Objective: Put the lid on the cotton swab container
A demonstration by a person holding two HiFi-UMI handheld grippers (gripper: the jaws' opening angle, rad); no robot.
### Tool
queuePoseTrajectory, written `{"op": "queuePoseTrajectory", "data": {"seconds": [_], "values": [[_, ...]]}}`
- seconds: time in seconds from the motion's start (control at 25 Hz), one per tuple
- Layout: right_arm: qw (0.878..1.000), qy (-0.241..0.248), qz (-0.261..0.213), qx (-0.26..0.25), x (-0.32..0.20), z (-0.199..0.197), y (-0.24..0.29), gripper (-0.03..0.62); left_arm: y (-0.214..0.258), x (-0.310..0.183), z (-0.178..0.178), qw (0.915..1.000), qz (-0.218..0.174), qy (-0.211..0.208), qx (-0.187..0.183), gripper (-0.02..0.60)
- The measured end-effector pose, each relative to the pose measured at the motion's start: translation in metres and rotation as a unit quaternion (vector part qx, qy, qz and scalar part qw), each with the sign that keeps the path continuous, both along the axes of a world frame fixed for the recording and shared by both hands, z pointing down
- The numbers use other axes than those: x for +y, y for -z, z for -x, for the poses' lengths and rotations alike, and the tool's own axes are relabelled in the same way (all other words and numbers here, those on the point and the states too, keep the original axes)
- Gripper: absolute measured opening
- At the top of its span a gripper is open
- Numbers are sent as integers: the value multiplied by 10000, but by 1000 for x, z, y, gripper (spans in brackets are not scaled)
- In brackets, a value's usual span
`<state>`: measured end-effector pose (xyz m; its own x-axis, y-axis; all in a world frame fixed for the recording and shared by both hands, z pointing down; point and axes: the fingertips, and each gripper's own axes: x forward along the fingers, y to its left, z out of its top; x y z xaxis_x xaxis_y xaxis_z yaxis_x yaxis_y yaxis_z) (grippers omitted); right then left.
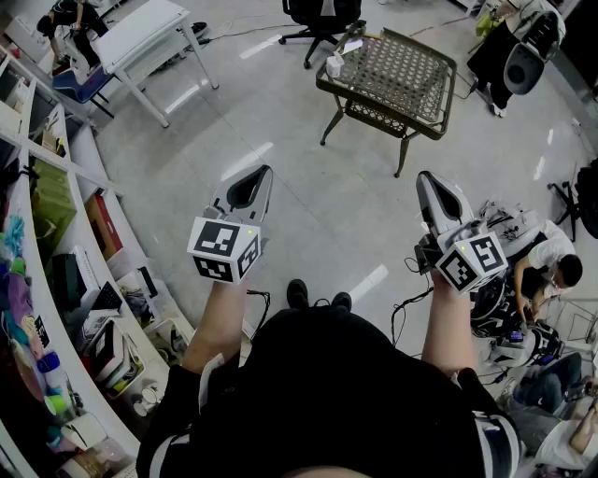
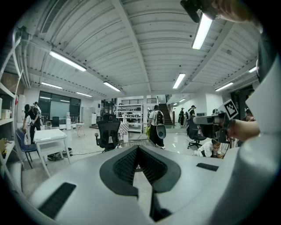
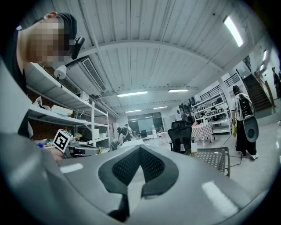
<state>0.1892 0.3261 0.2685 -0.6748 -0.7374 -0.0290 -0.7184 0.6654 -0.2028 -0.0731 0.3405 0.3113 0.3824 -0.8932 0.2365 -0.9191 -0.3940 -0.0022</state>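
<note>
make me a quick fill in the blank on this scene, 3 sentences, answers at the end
1. The left gripper and the right gripper both have their fingers ____, with nothing held between them.
2. The small white container stands on a table whose top is metal ____.
3. Beyond the table stands an office chair coloured ____.

Missing words: shut; mesh; black

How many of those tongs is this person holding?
2. The left tongs hang over the floor at the head view's left, the right tongs at its right; both shut, empty.
</note>
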Motion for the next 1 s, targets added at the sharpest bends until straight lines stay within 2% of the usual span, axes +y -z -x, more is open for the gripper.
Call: {"op": "queuePoseTrajectory", "data": {"seconds": [0.4,0.68,1.0], "values": [[9999,73,74,114,-4,11,-5,5,0,-4,7,9999,-67,56,54,6],[9989,428,-10,187,-1,50,2,6,-1,-3,34,9998,-87,118,142,6],[9998,193,57,-87,0,83,2,8,-7,8,82,9993,-64,282,218,6]]}}
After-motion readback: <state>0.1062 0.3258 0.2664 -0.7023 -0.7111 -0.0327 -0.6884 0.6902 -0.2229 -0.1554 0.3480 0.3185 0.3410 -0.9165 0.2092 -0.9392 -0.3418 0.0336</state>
